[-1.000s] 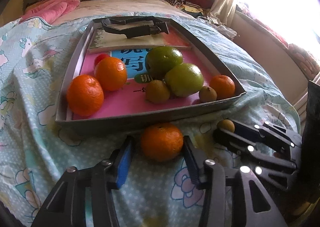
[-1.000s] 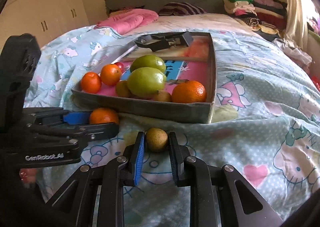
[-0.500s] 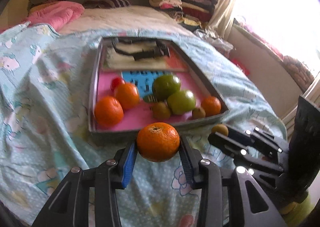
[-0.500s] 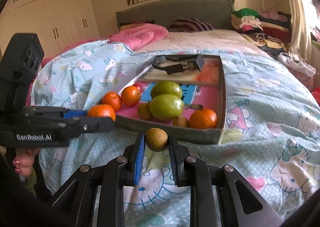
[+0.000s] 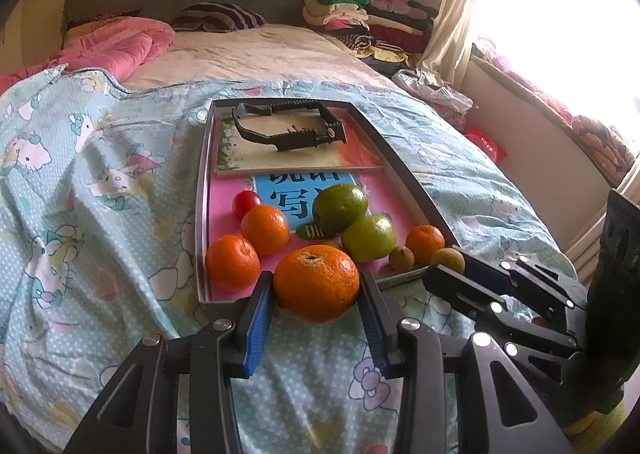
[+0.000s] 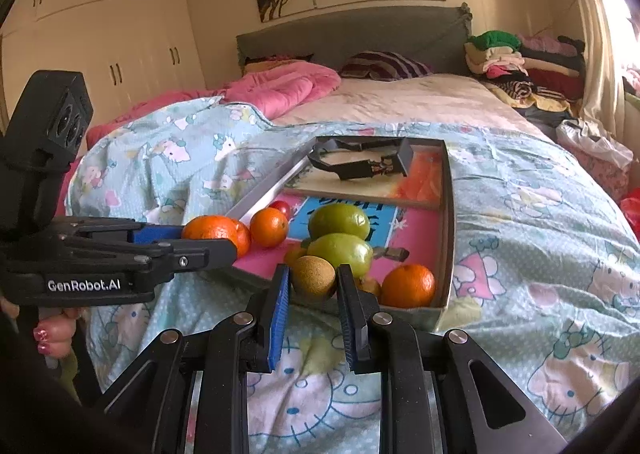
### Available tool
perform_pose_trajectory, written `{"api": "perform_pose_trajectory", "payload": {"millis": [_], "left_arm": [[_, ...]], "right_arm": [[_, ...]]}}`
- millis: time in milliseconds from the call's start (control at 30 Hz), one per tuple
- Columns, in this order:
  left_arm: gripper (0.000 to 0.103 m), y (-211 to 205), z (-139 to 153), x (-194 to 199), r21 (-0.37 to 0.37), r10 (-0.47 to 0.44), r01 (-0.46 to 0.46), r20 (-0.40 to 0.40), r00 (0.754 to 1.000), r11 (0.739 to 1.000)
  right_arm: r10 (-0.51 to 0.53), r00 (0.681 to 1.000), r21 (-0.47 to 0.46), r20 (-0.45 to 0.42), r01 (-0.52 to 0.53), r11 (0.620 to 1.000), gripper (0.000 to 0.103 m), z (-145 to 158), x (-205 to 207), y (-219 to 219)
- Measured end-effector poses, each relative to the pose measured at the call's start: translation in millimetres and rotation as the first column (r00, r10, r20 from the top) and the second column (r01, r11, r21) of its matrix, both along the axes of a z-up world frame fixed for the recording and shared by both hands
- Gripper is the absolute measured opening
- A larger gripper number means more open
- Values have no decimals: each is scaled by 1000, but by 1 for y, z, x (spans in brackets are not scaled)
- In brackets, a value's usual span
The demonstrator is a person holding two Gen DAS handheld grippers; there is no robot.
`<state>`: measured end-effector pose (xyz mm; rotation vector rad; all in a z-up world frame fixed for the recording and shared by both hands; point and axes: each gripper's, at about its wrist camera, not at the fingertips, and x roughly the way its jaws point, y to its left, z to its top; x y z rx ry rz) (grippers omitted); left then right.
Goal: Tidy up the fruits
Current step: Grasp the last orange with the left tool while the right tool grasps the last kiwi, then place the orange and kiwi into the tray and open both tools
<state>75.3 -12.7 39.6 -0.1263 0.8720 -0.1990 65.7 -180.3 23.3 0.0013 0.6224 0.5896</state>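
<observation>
Your left gripper (image 5: pixel 316 296) is clamped on the big orange (image 5: pixel 316 284), pads pressing its two sides, and your right gripper (image 6: pixel 312 284) is closed tight on the small brown fruit (image 6: pixel 313 277), which sits right at the fingertips. Both fruits hang clear of the quilt (image 6: pixel 540 238), just short of the near wall of the tray (image 6: pixel 447 213).

You look to be mid-carry, bringing both pieces to the tray. Lift each one over the near wall before you move forward; the brown fruit is held only by the very tips, so keep that wrist steady and don't knock it on the cardboard edge. The two tools are close together, your left tip showing just beside the right in the right wrist view, so keep them from crossing.

Inside the tray, two oranges (image 5: pixel 264 230) and a small red fruit (image 5: pixel 247 203) line the left side, two green fruits (image 5: pixel 340 207) sit in the middle, and another orange (image 5: pixel 425 244) with a small brown one (image 5: pixel 401 258) lies on the right. If you're sorting by kind, set the big orange down by the left pair and the brown fruit beside its match. Put each one low on the pink liner before letting go, since round fruit will likely roll on a tray resting on soft bedding
</observation>
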Motion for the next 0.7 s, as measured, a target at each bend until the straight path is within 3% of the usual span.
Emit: {"api": "perform_pose_trajectory", "payload": {"millis": [433, 700], "left_arm": [[42, -4, -2, 9, 4, -9, 9, 2, 1000, 1000], [42, -6, -15, 22, 16, -15, 15, -25, 1000, 1000]], "right_arm": [[5, 999, -7, 42, -4, 1000, 23, 18, 11, 7], [-10, 1000, -57, 9, 11, 998, 23, 2, 23, 13]]}}
